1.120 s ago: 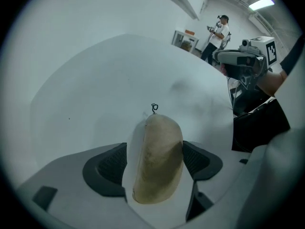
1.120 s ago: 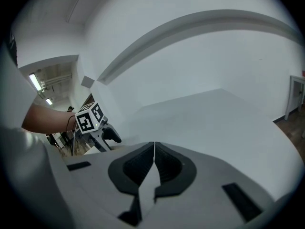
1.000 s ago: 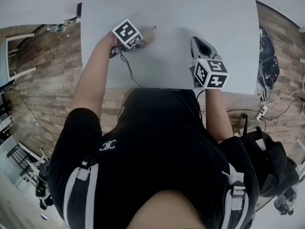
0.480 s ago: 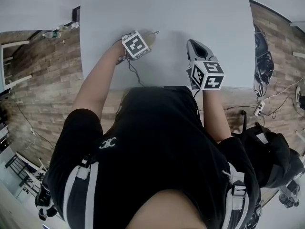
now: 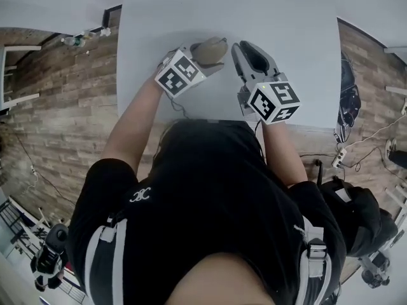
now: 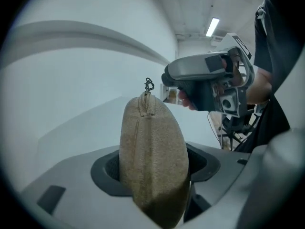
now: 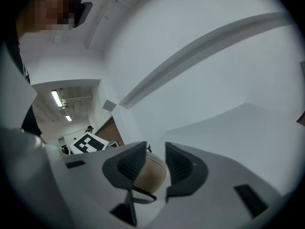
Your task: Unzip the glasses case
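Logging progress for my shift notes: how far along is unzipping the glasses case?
Done: the left claw has just closed on the glasses case, holding it up. In hand: the right claw, jaws just opening with nothing between them, faces the zipper pull. Remaining: the zipper looks closed; pulling it has not begun.

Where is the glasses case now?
In the head view the glasses case is near top centre, over the white table, gripped between the jaws of the left gripper, which have just been closing on it.

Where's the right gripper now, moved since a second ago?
Yes: the right gripper moved left, from the table's right edge toward the glasses case; its jaws have just been opening, empty.
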Motion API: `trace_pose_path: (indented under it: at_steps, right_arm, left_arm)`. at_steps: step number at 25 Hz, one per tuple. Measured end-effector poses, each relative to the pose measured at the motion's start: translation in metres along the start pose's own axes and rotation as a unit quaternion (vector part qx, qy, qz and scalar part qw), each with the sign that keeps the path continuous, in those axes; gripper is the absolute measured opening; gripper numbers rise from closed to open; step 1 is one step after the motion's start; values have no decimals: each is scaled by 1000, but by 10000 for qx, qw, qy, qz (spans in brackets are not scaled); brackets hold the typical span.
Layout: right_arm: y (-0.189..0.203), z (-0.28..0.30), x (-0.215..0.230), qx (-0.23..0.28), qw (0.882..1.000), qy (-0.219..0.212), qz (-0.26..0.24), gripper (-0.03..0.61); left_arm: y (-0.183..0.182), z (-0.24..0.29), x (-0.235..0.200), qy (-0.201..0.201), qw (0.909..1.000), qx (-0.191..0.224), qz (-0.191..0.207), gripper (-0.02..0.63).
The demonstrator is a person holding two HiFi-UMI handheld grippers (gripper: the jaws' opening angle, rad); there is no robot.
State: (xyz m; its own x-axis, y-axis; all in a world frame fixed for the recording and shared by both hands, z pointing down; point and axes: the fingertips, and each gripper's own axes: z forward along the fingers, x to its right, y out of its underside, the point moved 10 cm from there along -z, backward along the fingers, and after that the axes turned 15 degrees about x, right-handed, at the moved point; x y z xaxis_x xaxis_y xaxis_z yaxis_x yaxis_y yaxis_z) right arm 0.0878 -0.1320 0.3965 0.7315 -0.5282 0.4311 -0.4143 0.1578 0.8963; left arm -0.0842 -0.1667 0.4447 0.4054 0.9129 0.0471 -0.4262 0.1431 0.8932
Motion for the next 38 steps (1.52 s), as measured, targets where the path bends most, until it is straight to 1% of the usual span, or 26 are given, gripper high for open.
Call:
trace_pose_path:
  at_steps: [1, 2, 4, 7, 8, 10, 14, 17, 20, 24, 25, 27, 31, 33, 35, 38]
  right_arm:
    - [-1, 9, -7, 15, 9999, -122, 5, 165]
    - [0, 17, -14, 0, 9998, -214, 7, 219]
    - [2, 32, -28, -57, 9995, -276, -117, 219]
    - [2, 47, -47, -127, 9979, -273, -566, 218]
    - [1, 50, -53, -135, 9971, -260, -705, 208]
    - [-1, 54, -61, -104, 9958, -209, -889, 145]
    - [0, 61, -69, -118, 9950, -109, -986, 124]
    - [1, 61, -70, -139, 9965, -50, -821, 86]
    - [1, 62, -70, -181, 9973, 25, -711, 71]
    - [-1, 63, -74, -270, 9939, 108, -1060, 34]
    - [-2, 64, -75, -300, 9937, 82, -1080, 31]
    - [-3, 64, -73, -350, 9948, -22, -955, 29]
    - [-10, 60, -67, -399, 9973, -281, -543, 28]
    - [-13, 59, -66, -426, 9971, -401, -483, 28]
    - [-15, 58, -66, -480, 9962, -517, -508, 28]
    - [-14, 54, -67, -619, 9943, -649, -573, 28]
  left_arm:
    - [-4, -3, 0, -88, 9999, 136, -19, 305]
    - [-6, -6, 0, -154, 9996, 233, -19, 305]
    - [-9, -13, 1, -208, 9992, 352, 41, 305]
    - [-12, -22, -1, -191, 9986, 456, 162, 305]
    - [-13, -25, -2, -202, 9984, 499, 190, 305]
    - [-15, -30, -5, -273, 9977, 568, 241, 307]
    - [-12, -38, -16, -360, 9969, 617, 322, 307]
    - [-11, -40, -18, -348, 9966, 680, 309, 307]
    - [-10, -40, -19, -310, 9967, 714, 241, 307]
    - [-10, -38, -19, -196, 9967, 778, 73, 307]
    - [-10, -38, -20, -195, 9968, 767, 90, 307]
    - [-11, -36, -20, -220, 9968, 726, 237, 307]
    - [-17, -33, -18, -265, 9949, 671, 708, 307]
    - [-21, -28, -16, -288, 9934, 623, 915, 307]
    - [-24, -24, -14, -287, 9931, 572, 978, 308]
    - [-23, -20, -9, -270, 9941, 425, 963, 308]
